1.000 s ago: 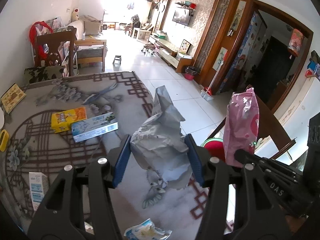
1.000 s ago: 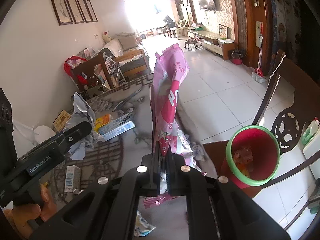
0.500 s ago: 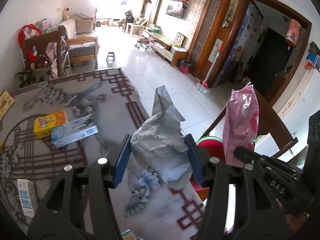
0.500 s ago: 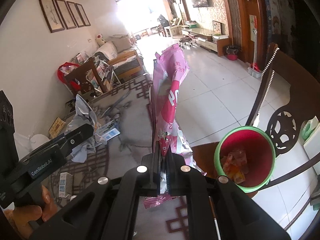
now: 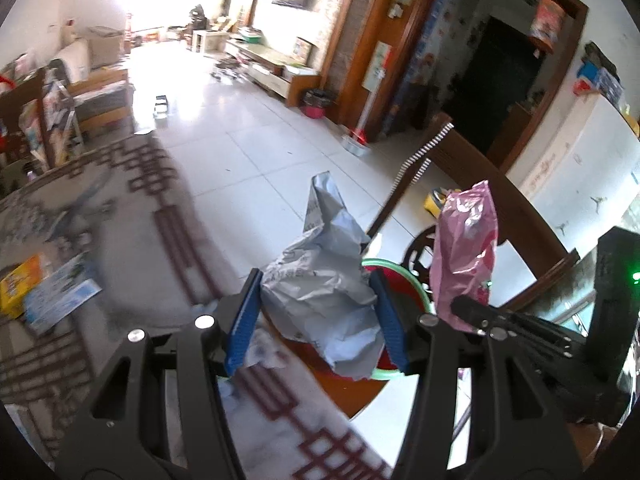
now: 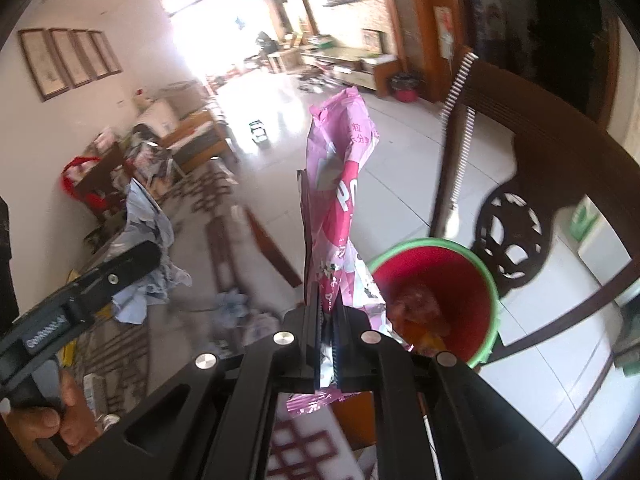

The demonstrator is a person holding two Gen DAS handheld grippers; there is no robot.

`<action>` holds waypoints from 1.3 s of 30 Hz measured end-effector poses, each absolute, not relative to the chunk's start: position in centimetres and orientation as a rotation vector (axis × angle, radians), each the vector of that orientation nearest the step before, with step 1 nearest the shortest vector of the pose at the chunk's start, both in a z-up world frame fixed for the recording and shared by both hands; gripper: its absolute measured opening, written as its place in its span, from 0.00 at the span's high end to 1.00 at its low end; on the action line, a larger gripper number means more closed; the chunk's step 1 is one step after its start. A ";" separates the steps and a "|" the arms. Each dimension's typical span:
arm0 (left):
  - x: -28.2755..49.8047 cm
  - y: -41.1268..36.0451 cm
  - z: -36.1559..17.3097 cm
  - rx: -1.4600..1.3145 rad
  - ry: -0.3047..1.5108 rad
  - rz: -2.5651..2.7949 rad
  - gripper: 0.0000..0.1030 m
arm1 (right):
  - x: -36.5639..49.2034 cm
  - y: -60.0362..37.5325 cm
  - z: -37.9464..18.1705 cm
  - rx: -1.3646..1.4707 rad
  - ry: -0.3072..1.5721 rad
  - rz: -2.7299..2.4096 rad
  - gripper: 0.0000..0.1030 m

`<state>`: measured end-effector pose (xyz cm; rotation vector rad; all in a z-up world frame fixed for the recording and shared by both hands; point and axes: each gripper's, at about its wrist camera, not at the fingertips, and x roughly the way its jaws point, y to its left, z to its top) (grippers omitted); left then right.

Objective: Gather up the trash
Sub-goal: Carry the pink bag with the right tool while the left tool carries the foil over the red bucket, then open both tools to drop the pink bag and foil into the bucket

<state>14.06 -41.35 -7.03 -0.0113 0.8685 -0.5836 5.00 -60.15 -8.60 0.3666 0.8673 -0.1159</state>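
Observation:
My left gripper [image 5: 316,320] is shut on a crumpled grey plastic wrapper [image 5: 320,296] and holds it above the table's edge, just in front of the red bin with a green rim [image 5: 400,280]. My right gripper [image 6: 328,316] is shut on a tall pink snack bag [image 6: 340,184], held upright to the left of the bin [image 6: 440,300]. The bin has some trash inside and sits on a wooden chair. The grey wrapper also shows in the right wrist view [image 6: 144,240], and the pink bag in the left wrist view [image 5: 464,256].
The table carries a patterned cloth [image 5: 120,220] with a yellow box [image 5: 24,280], a blue-white carton [image 5: 60,296] and small wrappers [image 6: 236,312]. A dark wooden chair back [image 6: 560,184] curves around the bin. White tiled floor lies beyond.
Both grippers have moved right toward the bin with their loads. The bin is now closer and larger in both views, and the boxes on the table have slid away to the left.

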 end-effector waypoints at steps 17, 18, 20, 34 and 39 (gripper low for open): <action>18.3 -55.9 -14.1 0.122 1.002 -0.776 0.49 | 5.5 -68.8 -15.5 0.488 0.993 -0.280 0.94; 18.3 -56.3 -14.2 0.130 1.002 -0.780 0.49 | 5.5 -69.0 -15.8 0.488 0.998 -0.284 0.94; 18.4 -57.1 -14.6 0.142 1.000 -0.792 0.49 | 5.7 -69.3 -16.2 0.492 1.005 -0.291 0.94; 18.6 -57.3 -14.2 0.120 0.979 -0.832 0.20 | 5.8 -70.5 -16.5 0.471 0.988 -0.351 0.57; 17.9 -53.6 -11.7 0.077 0.932 -0.804 0.20 | 4.7 -69.5 -15.5 0.472 0.982 -0.349 0.57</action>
